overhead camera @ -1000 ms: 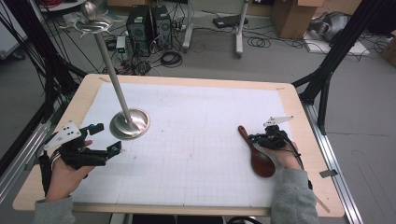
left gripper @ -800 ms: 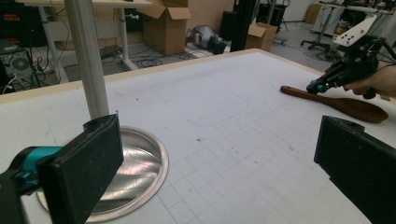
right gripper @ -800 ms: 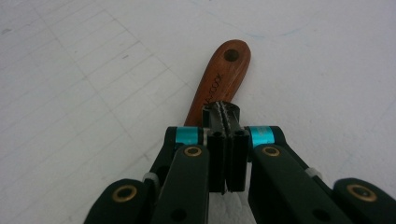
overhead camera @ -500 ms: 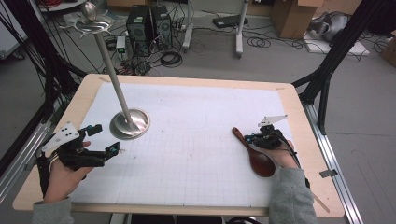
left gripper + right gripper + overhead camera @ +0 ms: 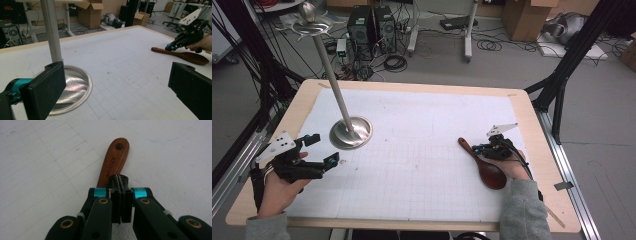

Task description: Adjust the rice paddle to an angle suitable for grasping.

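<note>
While the left gripper point(image 5: 319, 150) waits open beside the metal stand's round base point(image 5: 351, 132), the right gripper point(image 5: 482, 149) has shifted the wooden spoon point(image 5: 484, 166) slightly toward the person. Its jaws are pressed together over the handle, apparently pinching it, on the gridded mat point(image 5: 422, 120); a lift looks imminent.

Table point(image 5: 532, 120), white mat point(image 5: 422, 130), stand point(image 5: 350, 132), spoon point(image 5: 487, 170)

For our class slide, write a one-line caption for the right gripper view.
Shut right gripper above the handle of a wooden spoon lying on a white gridded mat.
</note>
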`<state>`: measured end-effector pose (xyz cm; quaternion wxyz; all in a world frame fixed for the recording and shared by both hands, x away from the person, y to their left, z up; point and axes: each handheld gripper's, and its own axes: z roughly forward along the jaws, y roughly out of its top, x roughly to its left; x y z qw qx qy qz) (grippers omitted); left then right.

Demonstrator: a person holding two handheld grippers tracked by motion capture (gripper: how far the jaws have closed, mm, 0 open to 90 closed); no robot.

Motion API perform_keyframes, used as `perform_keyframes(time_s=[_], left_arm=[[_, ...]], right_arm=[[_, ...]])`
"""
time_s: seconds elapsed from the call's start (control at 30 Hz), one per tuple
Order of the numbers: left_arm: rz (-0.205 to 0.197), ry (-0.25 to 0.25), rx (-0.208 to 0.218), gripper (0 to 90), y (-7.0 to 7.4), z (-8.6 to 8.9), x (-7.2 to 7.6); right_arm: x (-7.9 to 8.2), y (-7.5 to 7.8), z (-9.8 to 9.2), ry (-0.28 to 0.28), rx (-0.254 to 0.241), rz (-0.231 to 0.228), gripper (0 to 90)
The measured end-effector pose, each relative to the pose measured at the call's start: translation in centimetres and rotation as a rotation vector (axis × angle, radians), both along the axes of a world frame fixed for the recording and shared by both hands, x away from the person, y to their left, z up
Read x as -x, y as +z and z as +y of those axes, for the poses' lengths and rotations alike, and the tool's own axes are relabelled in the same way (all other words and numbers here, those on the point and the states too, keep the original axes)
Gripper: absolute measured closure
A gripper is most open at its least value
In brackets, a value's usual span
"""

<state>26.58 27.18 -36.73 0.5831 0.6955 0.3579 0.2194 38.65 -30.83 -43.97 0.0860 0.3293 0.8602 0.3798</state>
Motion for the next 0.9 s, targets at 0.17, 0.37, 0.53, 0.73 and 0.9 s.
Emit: perform_keyframes(time_s=[0.17,0.37,0.53,0.73,0.9], left_arm=[[0.003,0.005,-0.008,1.7,-0.1,0.0,0.0],[0.010,0.008,-0.063,1.7,-0.3,-0.4,-0.1],[0.011,0.009,-0.064,1.7,-0.4,-0.3,-0.1],[0.015,0.014,-0.063,1.7,-0.4,-0.2,-0.1],[0.016,0.014,-0.062,1.8,-0.4,-0.1,-0.1]], right_arm=[[0.0,0.1,0.5,0.020,0.014,0.001,89.4],[0.1,0.2,1.2,0.040,0.029,-0.001,89.4],[0.1,0.2,1.3,0.045,0.032,-0.001,89.4],[0.1,0.2,1.6,0.052,0.034,0.002,89.4],[0.2,0.3,2.0,0.062,0.043,0.005,89.4]])
